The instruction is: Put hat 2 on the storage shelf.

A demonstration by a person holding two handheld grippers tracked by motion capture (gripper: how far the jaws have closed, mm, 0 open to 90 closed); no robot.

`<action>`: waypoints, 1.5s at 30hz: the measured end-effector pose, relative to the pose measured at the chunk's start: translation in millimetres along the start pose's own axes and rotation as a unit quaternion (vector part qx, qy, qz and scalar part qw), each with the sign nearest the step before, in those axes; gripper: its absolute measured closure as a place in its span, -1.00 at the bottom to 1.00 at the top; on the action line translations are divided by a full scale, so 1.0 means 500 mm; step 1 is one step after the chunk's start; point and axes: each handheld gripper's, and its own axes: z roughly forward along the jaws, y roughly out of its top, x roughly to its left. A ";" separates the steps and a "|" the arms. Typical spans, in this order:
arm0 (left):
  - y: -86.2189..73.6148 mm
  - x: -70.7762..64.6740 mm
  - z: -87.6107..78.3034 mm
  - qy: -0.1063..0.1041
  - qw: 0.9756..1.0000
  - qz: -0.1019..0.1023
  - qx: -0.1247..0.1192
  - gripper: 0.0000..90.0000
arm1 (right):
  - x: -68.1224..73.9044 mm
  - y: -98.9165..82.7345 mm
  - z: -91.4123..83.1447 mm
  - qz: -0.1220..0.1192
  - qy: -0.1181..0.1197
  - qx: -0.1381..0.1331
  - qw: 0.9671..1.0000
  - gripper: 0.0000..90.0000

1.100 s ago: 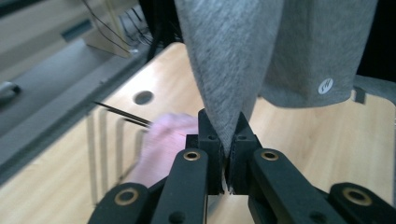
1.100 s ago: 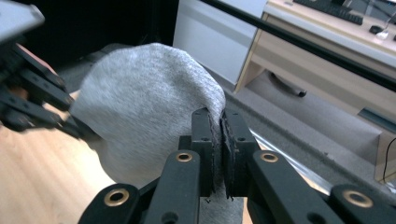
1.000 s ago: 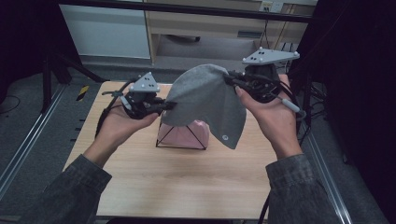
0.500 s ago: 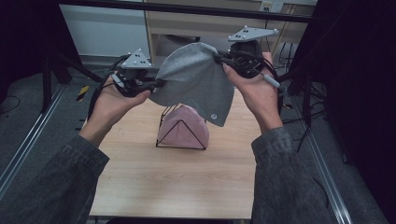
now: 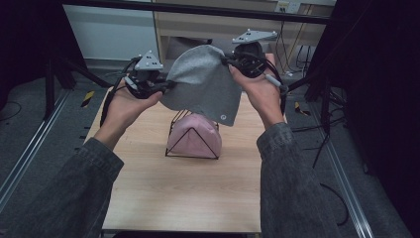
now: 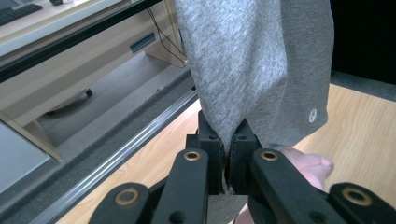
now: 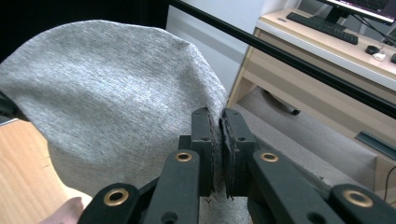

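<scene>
A grey knit beanie hangs in the air above the far half of the wooden table, stretched between both grippers. My left gripper is shut on its left edge; in the left gripper view the fabric rises from between the closed jaws. My right gripper is shut on the right edge, with the beanie spreading to the left of the jaws. Below the beanie stands a black wire frame with a pink hat on it.
A black crossbar runs across behind the table, with a light wooden desk beyond it. Metal floor rails flank the table on both sides. Cables lie on the floor at the right.
Both hands have carried the beanie farther from the person and a little left, so it now hangs behind and above the pink hat. The right hand moved more than the left.
</scene>
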 end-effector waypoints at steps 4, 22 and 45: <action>0.010 0.006 0.005 0.006 1.000 0.000 -0.007 0.93 | -0.013 -0.001 0.005 0.005 -0.004 -0.003 1.000 0.88; -0.056 0.019 0.042 0.015 1.000 -0.021 0.016 0.93 | -0.001 -0.036 0.056 0.009 0.006 0.015 1.000 0.88; -0.187 0.019 0.080 0.012 0.998 -0.057 0.037 0.93 | 0.056 -0.106 0.118 0.007 0.034 0.054 0.998 0.88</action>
